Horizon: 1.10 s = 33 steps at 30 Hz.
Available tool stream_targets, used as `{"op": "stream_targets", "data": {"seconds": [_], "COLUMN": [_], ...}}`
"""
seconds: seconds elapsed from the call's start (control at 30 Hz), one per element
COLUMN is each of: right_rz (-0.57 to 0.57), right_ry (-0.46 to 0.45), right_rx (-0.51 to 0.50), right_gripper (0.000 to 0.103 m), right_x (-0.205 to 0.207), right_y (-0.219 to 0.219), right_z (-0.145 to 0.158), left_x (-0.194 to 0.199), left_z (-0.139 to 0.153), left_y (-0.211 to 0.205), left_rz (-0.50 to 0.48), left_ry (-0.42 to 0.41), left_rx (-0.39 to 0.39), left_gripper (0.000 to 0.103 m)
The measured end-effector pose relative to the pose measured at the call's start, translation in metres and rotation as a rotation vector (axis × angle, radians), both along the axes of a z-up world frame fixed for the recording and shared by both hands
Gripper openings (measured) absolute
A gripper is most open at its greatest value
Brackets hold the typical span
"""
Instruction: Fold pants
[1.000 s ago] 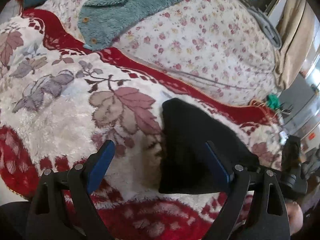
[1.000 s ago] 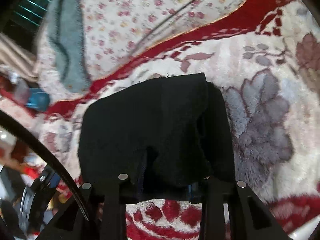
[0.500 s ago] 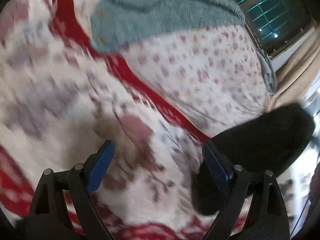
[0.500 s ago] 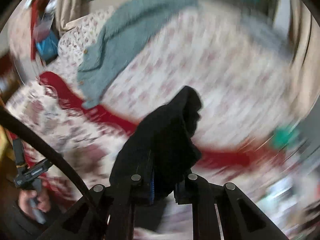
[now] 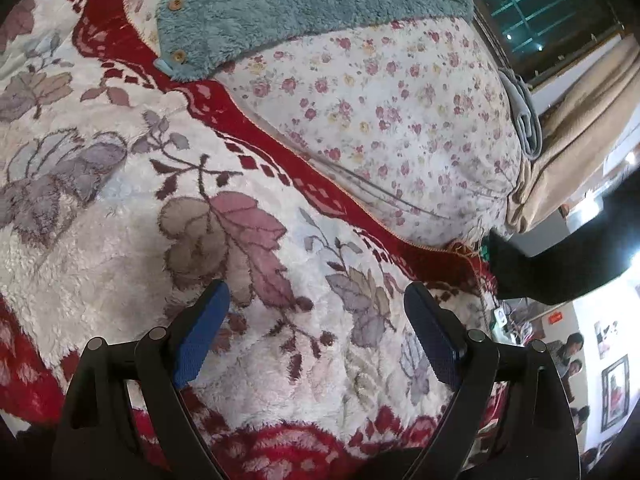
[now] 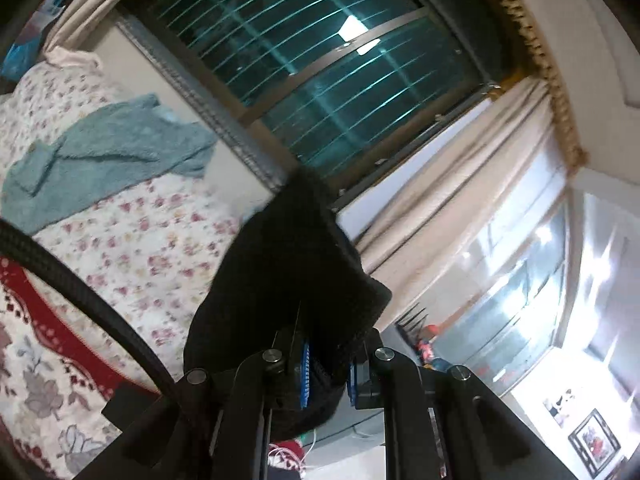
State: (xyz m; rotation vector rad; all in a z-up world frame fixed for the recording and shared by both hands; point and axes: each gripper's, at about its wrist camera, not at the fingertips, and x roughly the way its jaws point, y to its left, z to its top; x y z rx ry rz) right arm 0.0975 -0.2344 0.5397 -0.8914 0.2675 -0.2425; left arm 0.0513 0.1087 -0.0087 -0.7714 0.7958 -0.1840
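The black pants [image 6: 288, 280] hang bunched in the air, pinched between the blue pads of my right gripper [image 6: 326, 372], which is shut on the cloth and points almost level toward the window. From the left wrist view the same pants [image 5: 560, 264] dangle at the right edge, clear of the bed. My left gripper [image 5: 316, 340] hovers open over the red and white floral blanket [image 5: 240, 240] with nothing between its blue pads.
A teal fleece garment [image 5: 304, 12] lies on the flowered quilt [image 5: 380, 112] at the bed's far side. Beige curtains [image 6: 460, 184] and a dark window [image 6: 320, 60] stand beyond. A black cable [image 6: 92, 300] crosses the right wrist view.
My right gripper has lifted the black pants off the blanket high into the air and rolled toward the window. The left gripper stayed open and shifted slightly over the blanket.
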Motion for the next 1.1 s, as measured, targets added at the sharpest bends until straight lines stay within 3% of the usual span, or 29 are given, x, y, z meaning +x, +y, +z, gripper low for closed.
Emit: {"op": "stream_targets", "data": {"seconds": [0.17,0.4,0.73,0.87,1.1], "right_rz": [-0.051,-0.091,-0.1,-0.1,-0.078], "right_ry": [0.043,0.082,0.027,0.065,0.077], "right_rx": [-0.04,0.001,0.041,0.026,0.021], "right_gripper": [0.012,0.012,0.012,0.012,0.012], "right_x": [0.013,0.027,0.03,0.037,0.04], "right_y": [-0.012,-0.04,-0.054,-0.056,-0.049], "right_z": [-0.012,-0.027,-0.005,-0.019,-0.028], "left_x": [0.001,0.002,0.002,-0.005,-0.059], "left_z": [-0.005,-0.006,-0.01,-0.003,0.039], "left_y": [0.004,0.002,0.004,0.006,0.025], "left_rz": [0.004,0.0,-0.009,0.002,0.121], "left_ry": [0.018,0.024,0.045,0.013,-0.185], "left_rx": [-0.038,-0.041,-0.075,-0.068,-0.002], "left_gripper": [0.089,0.089,0.089,0.089,0.089]}}
